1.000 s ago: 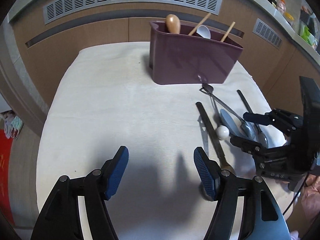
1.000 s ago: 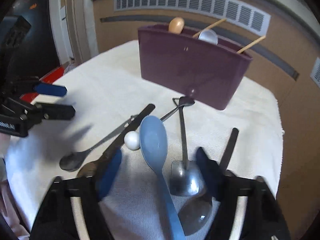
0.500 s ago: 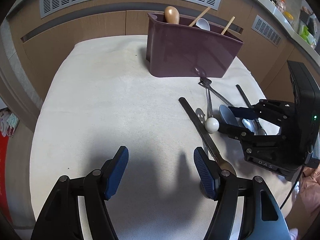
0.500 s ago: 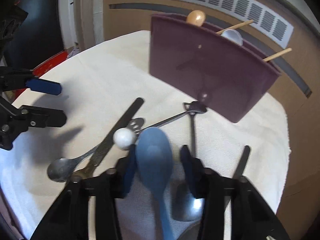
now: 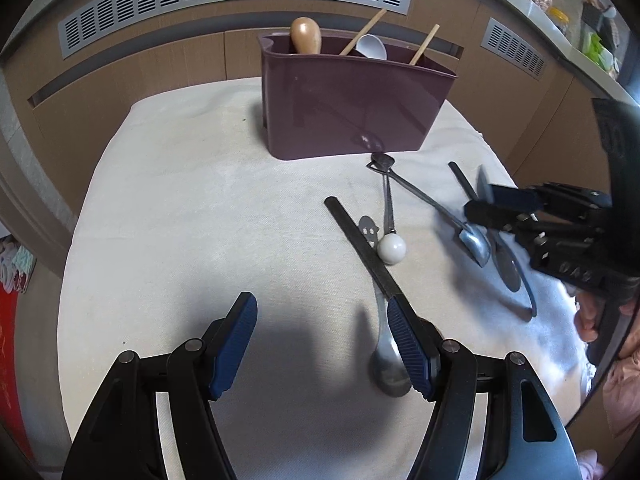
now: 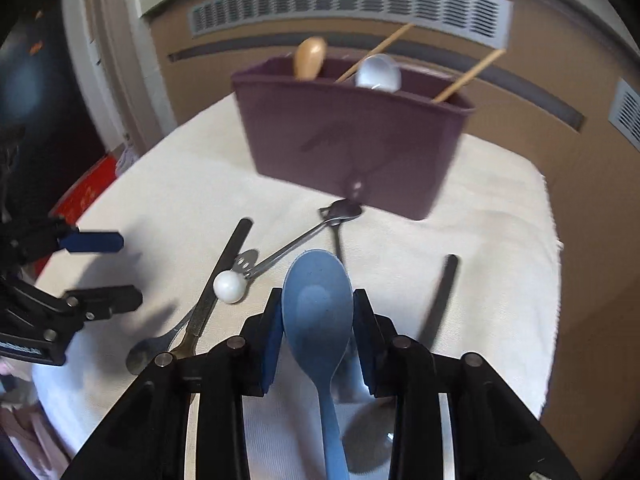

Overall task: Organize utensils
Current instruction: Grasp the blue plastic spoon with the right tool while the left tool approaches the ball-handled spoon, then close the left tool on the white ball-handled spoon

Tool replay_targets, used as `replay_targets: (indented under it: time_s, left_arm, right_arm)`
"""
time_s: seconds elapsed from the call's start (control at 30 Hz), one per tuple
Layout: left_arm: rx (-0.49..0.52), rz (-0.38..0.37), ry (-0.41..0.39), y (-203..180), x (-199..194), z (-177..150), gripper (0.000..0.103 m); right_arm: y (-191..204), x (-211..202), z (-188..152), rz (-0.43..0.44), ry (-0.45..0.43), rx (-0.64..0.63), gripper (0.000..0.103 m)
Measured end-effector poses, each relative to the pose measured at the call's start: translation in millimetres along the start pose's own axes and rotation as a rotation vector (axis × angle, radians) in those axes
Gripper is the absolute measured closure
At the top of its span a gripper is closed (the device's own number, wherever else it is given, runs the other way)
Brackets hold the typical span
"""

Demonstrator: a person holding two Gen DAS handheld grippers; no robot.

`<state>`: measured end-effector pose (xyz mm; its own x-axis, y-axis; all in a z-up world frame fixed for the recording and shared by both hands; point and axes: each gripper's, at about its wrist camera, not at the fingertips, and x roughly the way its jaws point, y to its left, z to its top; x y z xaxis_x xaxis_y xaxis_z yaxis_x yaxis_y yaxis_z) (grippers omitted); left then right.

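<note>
Over cloth [image 6: 500,240], right tool [image 6: 318,320] seemingly grips blue spoon [image 6: 318,304].

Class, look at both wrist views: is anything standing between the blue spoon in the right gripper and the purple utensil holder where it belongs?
Nothing visible blocks it. The right gripper holds the blue spoon above the cloth; the metal spoons lie flat below. The purple utensil holder is open-topped, though a wooden spoon, white spoon and chopsticks already stand inside.

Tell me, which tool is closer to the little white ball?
The right tool, clamped on the blue spoon, sits just beside the white ball. The left tool hangs open farther off over the cloth.
</note>
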<state>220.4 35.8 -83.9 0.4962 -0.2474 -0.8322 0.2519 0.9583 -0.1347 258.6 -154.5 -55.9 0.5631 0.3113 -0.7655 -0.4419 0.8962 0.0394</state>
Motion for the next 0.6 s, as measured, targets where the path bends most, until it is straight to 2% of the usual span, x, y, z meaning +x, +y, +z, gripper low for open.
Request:
replay_targets:
  time_s: [0.1, 0.2, 0.23, 0.27, 0.33, 0.6]
  left_arm:
    - [0.022, -0.007, -0.013, -8, 1, 3, 0.035]
    - [0.057, -0.054, -0.073, -17, 0, 6, 0.036]
    - [0.071, -0.057, -0.09, -19, 1, 7, 0.041]
    - [0.081, -0.046, -0.096, -22, 3, 8, 0.051]
    - [0.112, -0.034, -0.096, -28, 10, 9, 0.057]
    - [0.216, 0.003, -0.078, -55, 42, 16, 0.058]
  right_arm:
    - [-10, -19, -5, -0.028, -0.032, 0.026, 0.073]
    - [-15, -33, -13, -0.059, -0.039, 0.038, 0.073]
    - [-17, -37, -16, -0.06, -0.038, 0.043, 0.073]
    - [-17, -35, -17, -0.058, -0.037, 0.05, 0.073]
    - [-20, -33, -21, -0.054, -0.035, 0.07, 0.073]
    - [-24, -31, -27, -0.041, -0.035, 0.104, 0.073]
